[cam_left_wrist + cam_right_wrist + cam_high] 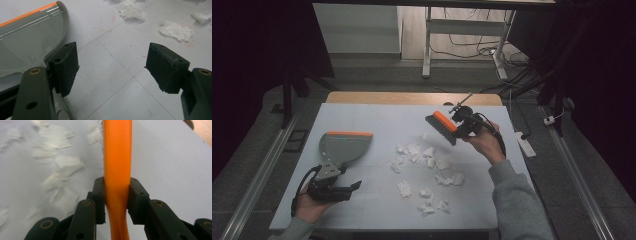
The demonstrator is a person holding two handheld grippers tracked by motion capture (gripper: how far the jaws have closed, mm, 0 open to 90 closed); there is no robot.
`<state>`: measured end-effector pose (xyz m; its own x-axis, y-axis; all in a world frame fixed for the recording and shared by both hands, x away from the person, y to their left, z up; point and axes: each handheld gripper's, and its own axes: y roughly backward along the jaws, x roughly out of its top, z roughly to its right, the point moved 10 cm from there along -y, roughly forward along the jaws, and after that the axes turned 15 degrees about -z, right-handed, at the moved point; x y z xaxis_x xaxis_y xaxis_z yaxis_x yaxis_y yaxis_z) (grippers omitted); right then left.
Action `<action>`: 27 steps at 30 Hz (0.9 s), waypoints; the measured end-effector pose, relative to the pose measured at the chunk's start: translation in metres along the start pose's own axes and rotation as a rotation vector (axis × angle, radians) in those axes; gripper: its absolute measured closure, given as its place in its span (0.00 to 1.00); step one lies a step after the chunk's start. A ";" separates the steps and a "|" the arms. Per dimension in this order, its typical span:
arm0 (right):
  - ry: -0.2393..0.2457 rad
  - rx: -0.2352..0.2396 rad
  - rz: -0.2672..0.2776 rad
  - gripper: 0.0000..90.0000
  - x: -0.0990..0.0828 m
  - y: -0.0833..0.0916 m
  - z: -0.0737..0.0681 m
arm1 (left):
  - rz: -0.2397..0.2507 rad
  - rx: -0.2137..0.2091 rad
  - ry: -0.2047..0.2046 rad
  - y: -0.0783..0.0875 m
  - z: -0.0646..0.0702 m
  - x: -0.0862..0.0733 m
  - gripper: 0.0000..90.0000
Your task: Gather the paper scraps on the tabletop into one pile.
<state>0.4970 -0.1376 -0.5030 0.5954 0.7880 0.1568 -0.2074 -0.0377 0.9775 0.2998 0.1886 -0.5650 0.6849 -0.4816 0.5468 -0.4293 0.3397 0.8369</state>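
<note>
A grey dustpan with an orange lip lies at the left of the white table; in the left gripper view the dustpan lies beside and under the left jaw. My left gripper rests near its handle, jaws wide apart over bare table, holding nothing. My right gripper is shut on the orange handle of a hand brush, lifted above the table at the back right. In the right gripper view the pads clamp the orange handle from both sides. Several crumpled white paper scraps are scattered mid-table.
The white table top has a wooden strip along its far edge. A power strip and cables lie on the floor to the right. A desk frame stands beyond the table.
</note>
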 end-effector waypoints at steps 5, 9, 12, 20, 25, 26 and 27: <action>0.086 -0.067 -0.069 0.79 0.032 -0.026 0.009 | 0.001 -0.002 0.005 0.000 -0.001 -0.001 0.30; 0.128 -0.079 -0.093 0.79 0.045 -0.036 0.010 | -0.004 -0.006 0.011 -0.002 -0.002 -0.003 0.30; 0.136 -0.073 -0.117 0.79 0.050 -0.044 0.008 | -0.005 -0.006 0.016 -0.002 -0.002 -0.004 0.30; 0.262 -0.077 -0.166 0.79 0.053 -0.048 -0.009 | -0.007 -0.006 0.019 -0.002 -0.001 -0.004 0.30; 0.355 -0.087 -0.199 0.79 0.045 -0.045 -0.029 | -0.005 -0.008 0.016 -0.001 0.000 -0.004 0.30; 0.378 -0.086 -0.209 0.79 0.041 -0.043 -0.033 | -0.005 -0.008 0.016 -0.001 0.000 -0.004 0.30; 0.414 -0.058 -0.215 0.79 0.030 -0.039 -0.047 | -0.005 -0.009 0.016 -0.001 0.000 -0.004 0.30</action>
<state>0.4866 -0.0836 -0.5426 0.2724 0.9535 -0.1292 -0.1639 0.1783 0.9702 0.2974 0.1905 -0.5681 0.6962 -0.4701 0.5425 -0.4210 0.3446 0.8390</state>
